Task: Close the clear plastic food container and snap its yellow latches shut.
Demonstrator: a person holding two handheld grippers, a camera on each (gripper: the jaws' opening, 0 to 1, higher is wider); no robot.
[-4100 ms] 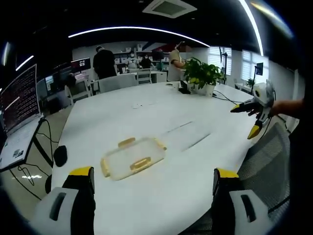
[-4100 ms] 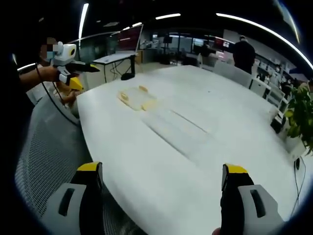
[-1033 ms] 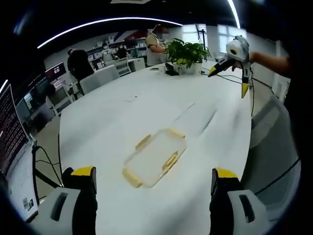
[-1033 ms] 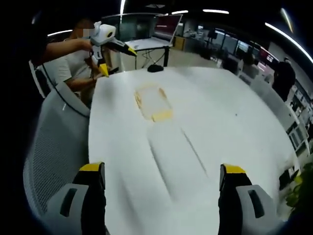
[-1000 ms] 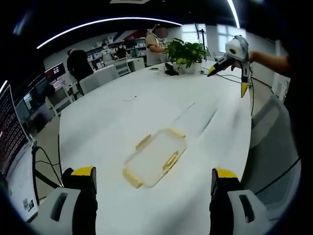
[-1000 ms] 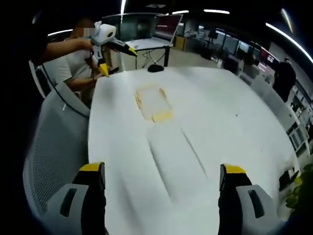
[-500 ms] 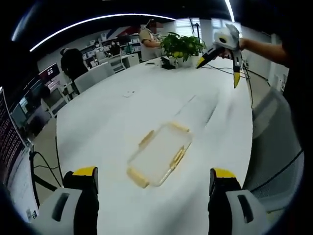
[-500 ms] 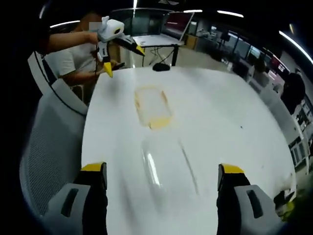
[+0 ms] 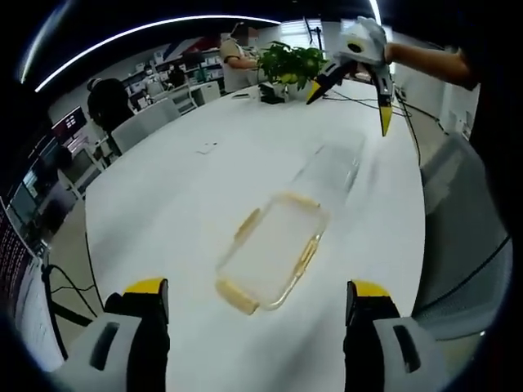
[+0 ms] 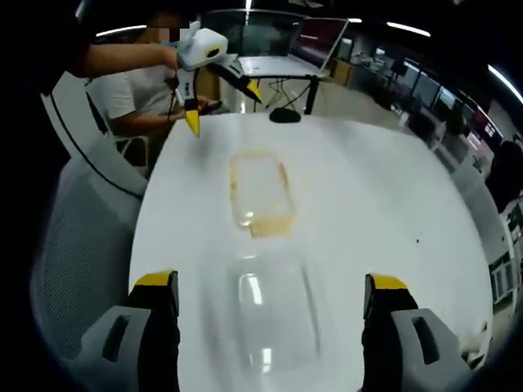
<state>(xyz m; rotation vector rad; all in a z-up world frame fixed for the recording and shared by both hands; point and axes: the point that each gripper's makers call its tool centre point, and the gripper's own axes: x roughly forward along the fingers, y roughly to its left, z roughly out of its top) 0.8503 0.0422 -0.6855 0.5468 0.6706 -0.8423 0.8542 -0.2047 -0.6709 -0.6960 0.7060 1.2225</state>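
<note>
White table (image 9: 188, 188) carries the lid with yellow latches (image 9: 272, 251) beside the clear container (image 10: 274, 322). Both views have drawn nearer (approach phase). Left gripper (image 9: 255, 347) and right gripper (image 10: 271, 343) are spread, empty.

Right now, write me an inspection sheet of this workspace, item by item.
Surface: large white oval table, mostly bare.
Job's things: flat clear plastic piece with yellow latches; a second clear plastic piece lies beside it, apart. Not yet joined.
Clutter: small pale item, too small to identify.
Grippers: left gripper open, above the table, holding nothing; right gripper open, holding nothing.
Cables: dark cables near the green potted plant.
Surroundings: grey mesh chair, laptop, people standing at desks.
</note>
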